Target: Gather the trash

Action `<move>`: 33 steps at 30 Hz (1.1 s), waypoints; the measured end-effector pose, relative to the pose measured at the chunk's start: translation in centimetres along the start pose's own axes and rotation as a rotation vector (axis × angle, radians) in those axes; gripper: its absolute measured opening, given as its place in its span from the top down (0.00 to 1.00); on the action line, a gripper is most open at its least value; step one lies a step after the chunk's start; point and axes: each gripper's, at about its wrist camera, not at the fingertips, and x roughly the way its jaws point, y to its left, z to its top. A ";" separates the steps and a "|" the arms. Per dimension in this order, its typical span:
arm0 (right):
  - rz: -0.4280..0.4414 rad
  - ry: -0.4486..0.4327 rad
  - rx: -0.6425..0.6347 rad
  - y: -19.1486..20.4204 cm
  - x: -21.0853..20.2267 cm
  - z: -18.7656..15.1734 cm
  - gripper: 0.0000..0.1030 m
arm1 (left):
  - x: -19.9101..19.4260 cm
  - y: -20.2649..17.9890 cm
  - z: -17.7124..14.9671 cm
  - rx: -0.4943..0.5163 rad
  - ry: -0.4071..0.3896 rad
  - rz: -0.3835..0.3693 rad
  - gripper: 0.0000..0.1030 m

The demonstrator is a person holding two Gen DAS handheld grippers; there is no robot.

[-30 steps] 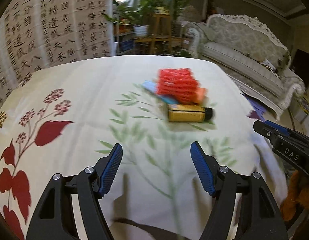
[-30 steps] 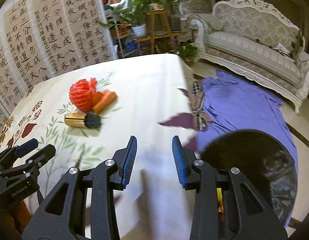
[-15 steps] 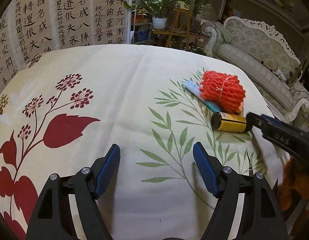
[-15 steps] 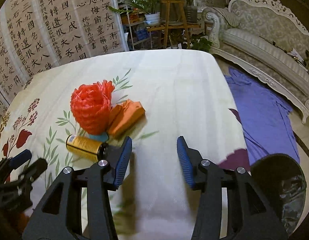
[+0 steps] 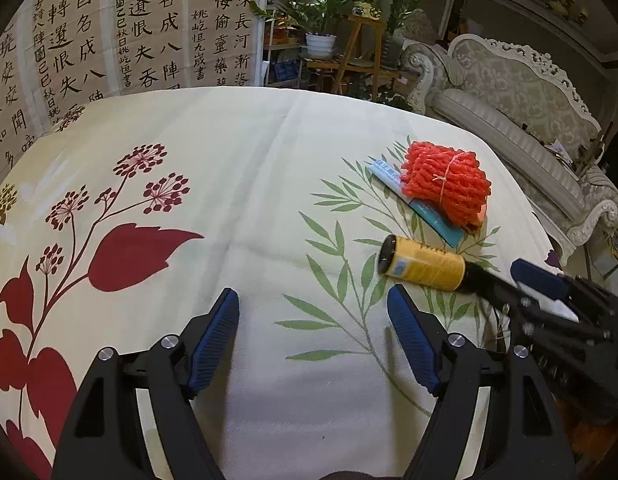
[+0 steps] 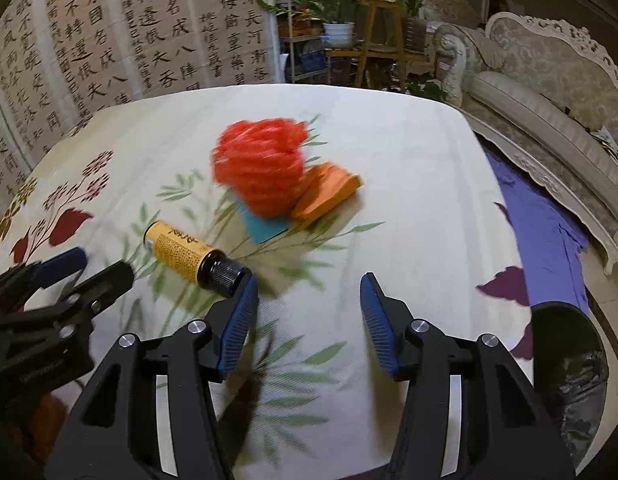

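Note:
A small brown bottle with a yellow label (image 5: 423,266) (image 6: 189,254) lies on its side on the flowered tablecloth (image 5: 245,168). Behind it sit a red foam net (image 5: 445,182) (image 6: 259,170), a blue card (image 5: 437,220) (image 6: 263,226) and an orange packet (image 6: 327,192). My left gripper (image 5: 313,330) is open over bare cloth, left of the bottle. My right gripper (image 6: 307,316) has its jaws opening with nothing between them; its left finger (image 6: 239,320) is just beside the bottle's black cap. In the left wrist view the right gripper (image 5: 509,284) sits at that cap end.
A bin lined with a black bag (image 6: 569,364) stands at the table's right edge. Purple cloth (image 6: 545,236) lies on the floor beside a pale sofa (image 6: 549,92). A calligraphy screen (image 5: 109,28) and potted plants (image 5: 325,12) stand beyond the table.
The right gripper has swung left from the bin towards the trash pile and its jaws have widened. The left gripper has shifted left, so the bottle now lies to its right.

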 end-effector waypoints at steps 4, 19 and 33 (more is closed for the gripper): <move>0.023 0.000 -0.025 1.0 -0.5 -0.5 0.48 | -0.1 0.4 0.0 -0.014 -0.003 0.003 0.28; 0.064 -0.002 0.003 1.4 -0.1 0.0 0.48 | 0.6 1.0 0.9 -0.030 -0.007 0.046 0.26; 0.054 -0.016 0.072 -0.9 -1.0 -0.8 0.48 | 0.3 1.5 1.1 -0.068 -0.006 0.065 0.25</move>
